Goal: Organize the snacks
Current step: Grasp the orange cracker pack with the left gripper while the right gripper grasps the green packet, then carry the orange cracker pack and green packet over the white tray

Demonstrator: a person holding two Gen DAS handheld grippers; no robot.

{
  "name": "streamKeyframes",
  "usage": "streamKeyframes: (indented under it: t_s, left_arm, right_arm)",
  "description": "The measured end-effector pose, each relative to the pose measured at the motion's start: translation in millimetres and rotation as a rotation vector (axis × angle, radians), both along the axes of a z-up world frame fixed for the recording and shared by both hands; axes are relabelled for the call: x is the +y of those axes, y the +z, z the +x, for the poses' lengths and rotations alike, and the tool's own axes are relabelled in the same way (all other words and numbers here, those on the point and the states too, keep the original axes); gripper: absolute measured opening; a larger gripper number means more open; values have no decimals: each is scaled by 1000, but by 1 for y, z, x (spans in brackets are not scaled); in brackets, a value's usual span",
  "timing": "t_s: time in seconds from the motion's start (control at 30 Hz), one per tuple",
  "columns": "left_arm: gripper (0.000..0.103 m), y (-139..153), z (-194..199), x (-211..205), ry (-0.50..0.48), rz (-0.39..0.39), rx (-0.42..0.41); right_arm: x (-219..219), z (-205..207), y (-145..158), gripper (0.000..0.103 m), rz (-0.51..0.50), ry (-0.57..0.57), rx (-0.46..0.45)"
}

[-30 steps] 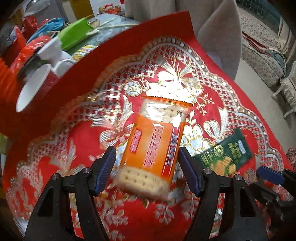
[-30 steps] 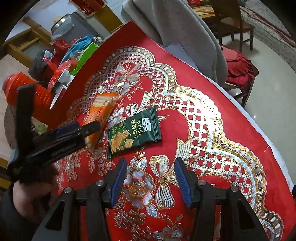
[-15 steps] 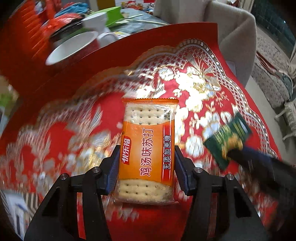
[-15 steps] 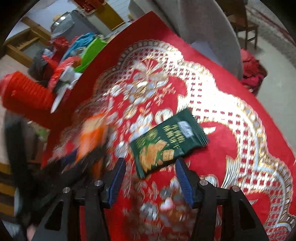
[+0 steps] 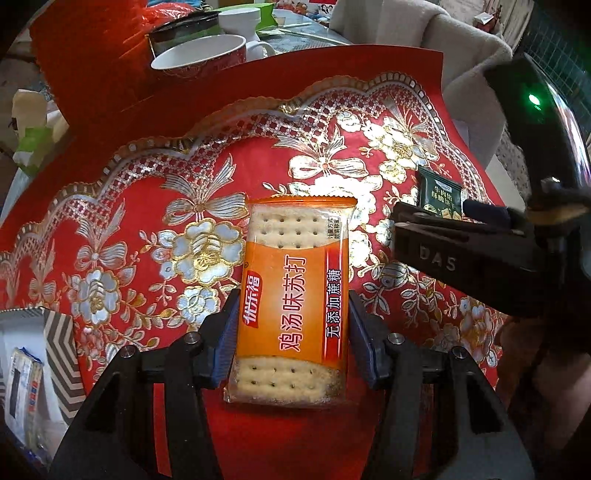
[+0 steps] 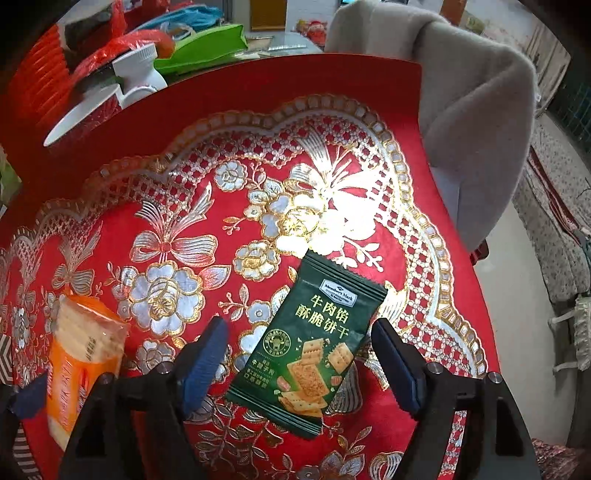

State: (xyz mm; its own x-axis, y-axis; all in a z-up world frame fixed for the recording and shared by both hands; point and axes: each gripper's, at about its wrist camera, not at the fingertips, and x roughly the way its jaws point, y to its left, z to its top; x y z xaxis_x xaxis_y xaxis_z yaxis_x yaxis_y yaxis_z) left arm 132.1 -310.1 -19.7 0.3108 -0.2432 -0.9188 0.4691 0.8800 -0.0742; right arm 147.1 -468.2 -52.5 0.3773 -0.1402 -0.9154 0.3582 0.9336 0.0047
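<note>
My left gripper (image 5: 291, 339) is shut on an orange cracker packet (image 5: 293, 291), its blue pads pressing both long sides over the red and gold tablecloth (image 5: 155, 236). The same packet shows at the left of the right wrist view (image 6: 81, 362). My right gripper (image 6: 301, 365) is open, its pads on either side of a dark green biscuit packet (image 6: 314, 350) that lies flat on the cloth, with gaps on both sides. In the left wrist view the green packet (image 5: 441, 195) is partly hidden behind the right gripper's body (image 5: 480, 254).
A white bowl (image 5: 199, 59), a white jug (image 5: 245, 26), red bags and a green bag (image 6: 201, 48) crowd the far table edge. A striped box (image 5: 33, 373) holding packets stands at the near left. A grey draped chair (image 6: 476, 122) stands beyond the table's right edge.
My left gripper has closed on the orange packet and moved it. My right gripper has moved over the green packet, which now lies between its open pads.
</note>
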Motion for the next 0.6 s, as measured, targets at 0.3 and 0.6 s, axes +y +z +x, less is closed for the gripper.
streamKeyframes:
  t_s: [0.3, 0.6]
  left_arm:
    - [54, 2, -20, -9, -36, 102, -29]
    - [54, 12, -76, -43, -137, 205, -103]
  right_arm:
    - [-9, -73, 10, 43, 158, 52, -84]
    - [-81, -211, 22, 43, 356, -273, -224]
